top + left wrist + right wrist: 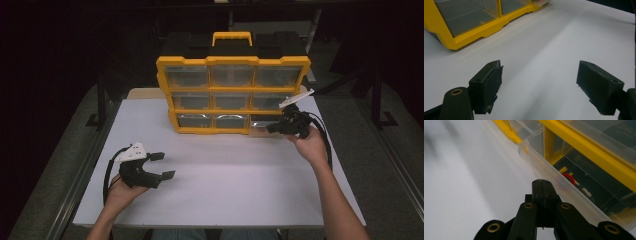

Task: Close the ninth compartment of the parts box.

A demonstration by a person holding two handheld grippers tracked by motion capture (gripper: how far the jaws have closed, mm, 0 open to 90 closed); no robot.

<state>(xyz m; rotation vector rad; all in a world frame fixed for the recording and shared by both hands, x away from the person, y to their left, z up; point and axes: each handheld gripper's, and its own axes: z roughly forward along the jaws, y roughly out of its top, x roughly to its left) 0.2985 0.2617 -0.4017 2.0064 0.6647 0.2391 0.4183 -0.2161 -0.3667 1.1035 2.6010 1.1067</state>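
Looking down in the high view, a yellow organizer [232, 95] stands upright at the table's [220, 200] far edge, with broad bare surface in front. The left gripper [162, 165] rests there with jaws spread, holding nothing. The right gripper [272, 128] sits at the bottom-right clear drawer [265, 121].

Left gripper view: wide-apart jaws over bare table, organizer cut off at top.

Right gripper view: jaws pressed together against the pulled-out drawer's [554, 177] rim; whether they pinch it is unclear. Small parts inside blur, one red ring [567, 180].
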